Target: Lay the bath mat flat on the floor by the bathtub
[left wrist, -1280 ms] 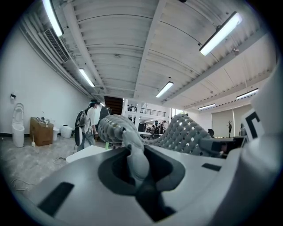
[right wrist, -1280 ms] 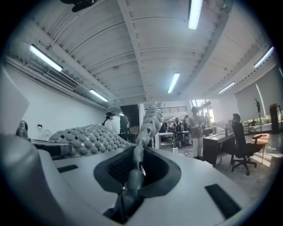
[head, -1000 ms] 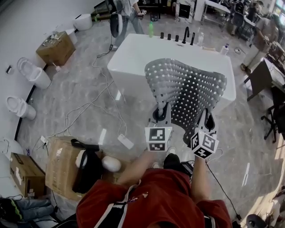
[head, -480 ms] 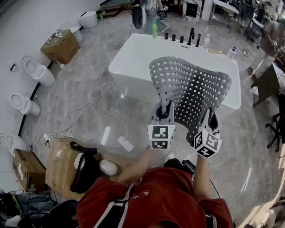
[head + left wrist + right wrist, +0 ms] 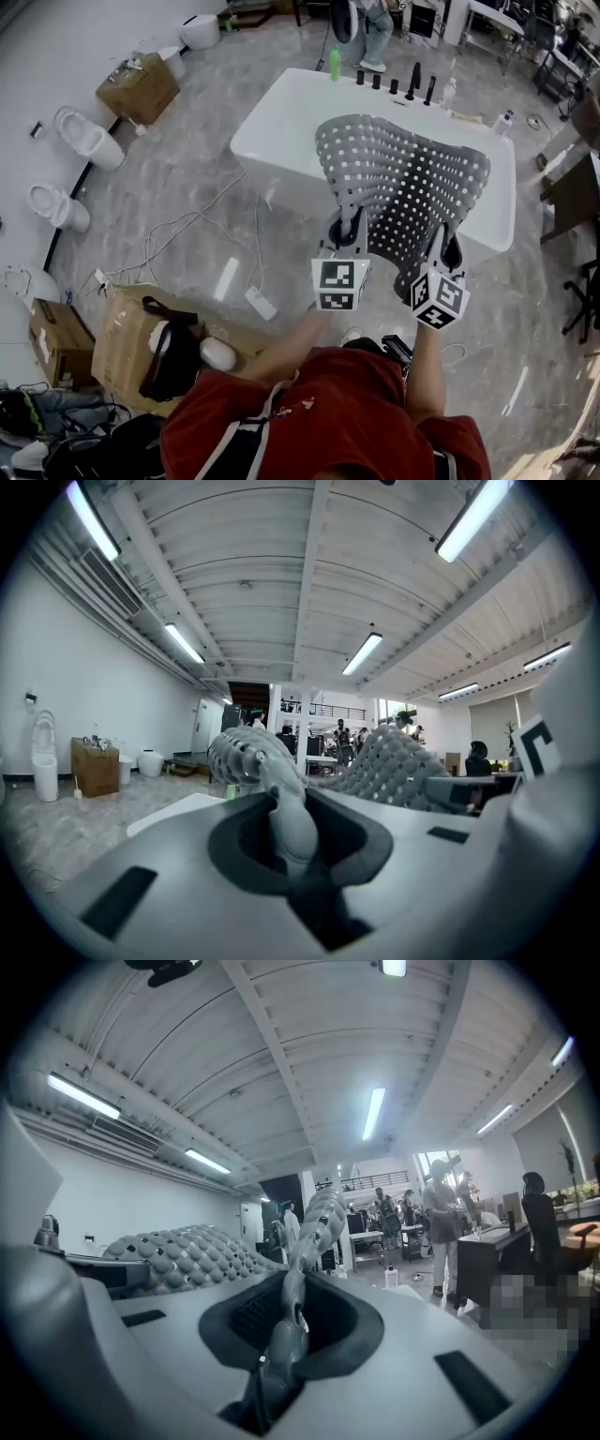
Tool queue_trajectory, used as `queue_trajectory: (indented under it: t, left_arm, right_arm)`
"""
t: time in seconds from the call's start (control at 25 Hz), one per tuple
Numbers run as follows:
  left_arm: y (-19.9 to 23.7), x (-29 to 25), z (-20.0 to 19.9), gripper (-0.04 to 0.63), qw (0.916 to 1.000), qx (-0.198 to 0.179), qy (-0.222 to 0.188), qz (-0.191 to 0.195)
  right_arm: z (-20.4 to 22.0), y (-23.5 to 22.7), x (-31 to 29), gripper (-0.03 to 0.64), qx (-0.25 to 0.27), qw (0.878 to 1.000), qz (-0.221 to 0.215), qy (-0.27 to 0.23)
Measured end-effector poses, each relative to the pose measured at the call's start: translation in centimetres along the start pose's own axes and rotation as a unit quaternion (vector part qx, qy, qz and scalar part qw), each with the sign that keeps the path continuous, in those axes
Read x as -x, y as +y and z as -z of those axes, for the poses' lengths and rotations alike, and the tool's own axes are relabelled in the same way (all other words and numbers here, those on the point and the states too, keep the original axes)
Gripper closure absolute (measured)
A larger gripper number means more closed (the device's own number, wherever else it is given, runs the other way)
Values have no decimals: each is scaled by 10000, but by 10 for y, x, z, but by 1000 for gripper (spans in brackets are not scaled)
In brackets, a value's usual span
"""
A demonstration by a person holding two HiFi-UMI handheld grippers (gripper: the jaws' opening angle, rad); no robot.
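Grey bath mat (image 5: 403, 187) pinched in near-closed left gripper (image 5: 345, 227) and right gripper (image 5: 448, 249), raised by bathtub (image 5: 272, 117). Carry step; needs lowering flat onto floor (image 5: 187, 178).

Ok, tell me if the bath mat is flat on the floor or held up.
Held up: the bath mat arches in the air by the bathtub, near edge clamped in the left gripper and right gripper.
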State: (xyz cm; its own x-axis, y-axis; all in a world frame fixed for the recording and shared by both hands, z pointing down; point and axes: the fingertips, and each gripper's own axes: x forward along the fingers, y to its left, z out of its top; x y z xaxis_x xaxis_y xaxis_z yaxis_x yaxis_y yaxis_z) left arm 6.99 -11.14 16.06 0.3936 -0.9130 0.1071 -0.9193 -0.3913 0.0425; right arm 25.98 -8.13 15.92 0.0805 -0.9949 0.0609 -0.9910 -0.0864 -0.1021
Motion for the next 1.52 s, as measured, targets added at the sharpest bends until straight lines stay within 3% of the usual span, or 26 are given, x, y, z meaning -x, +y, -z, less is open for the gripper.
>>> queue_trajectory:
  t: [0.44, 0.84, 1.2, 1.52]
  left_arm:
    - [-7, -36, 19, 540, 9994, 72, 198, -264]
    - [41, -35, 52, 540, 9976, 168, 505, -444]
    - [83, -33, 108, 540, 9914, 221, 1068, -726]
    - [120, -32, 170, 540, 9839, 197, 1613, -746]
  right_arm:
    - [19, -15, -37, 563, -8, 9993, -256, 265]
    - [54, 17, -53, 563, 33, 9975, -328, 626]
    - [114, 39, -70, 563, 62, 9917, -497, 1181]
    - [183, 74, -86, 563, 310, 9804, -788, 1781]
